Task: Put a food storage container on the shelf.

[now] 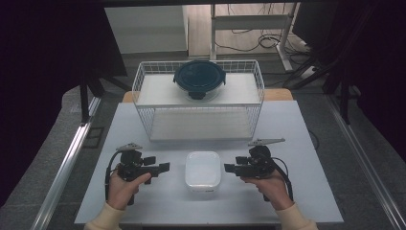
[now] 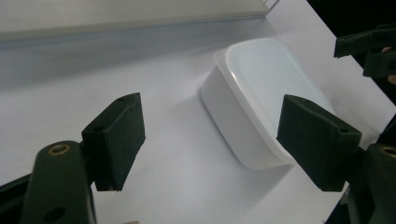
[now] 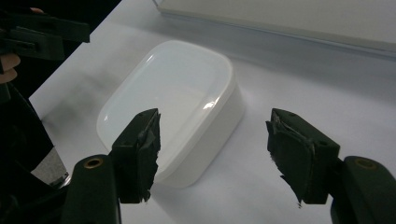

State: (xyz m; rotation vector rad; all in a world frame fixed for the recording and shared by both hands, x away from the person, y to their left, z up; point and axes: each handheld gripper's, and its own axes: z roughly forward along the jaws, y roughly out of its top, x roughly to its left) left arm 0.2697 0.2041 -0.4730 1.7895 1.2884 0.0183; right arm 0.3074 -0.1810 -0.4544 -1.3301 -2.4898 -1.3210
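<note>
White lidded box (image 1: 203,171) on table (image 1: 158,201), between both hand-held grippers, touched by neither. Left hand-held gripper (image 1: 164,167): box lies to its right, ahead of open, empty jaws. Right hand-held gripper (image 1: 229,168): box to its left, jaws open, empty, tips just beside box wall. Box long axis runs away from person. Right looks slightly nearer. Beyond: wire basket (image 1: 143,79) holding dark round container (image 1: 199,77).
</note>
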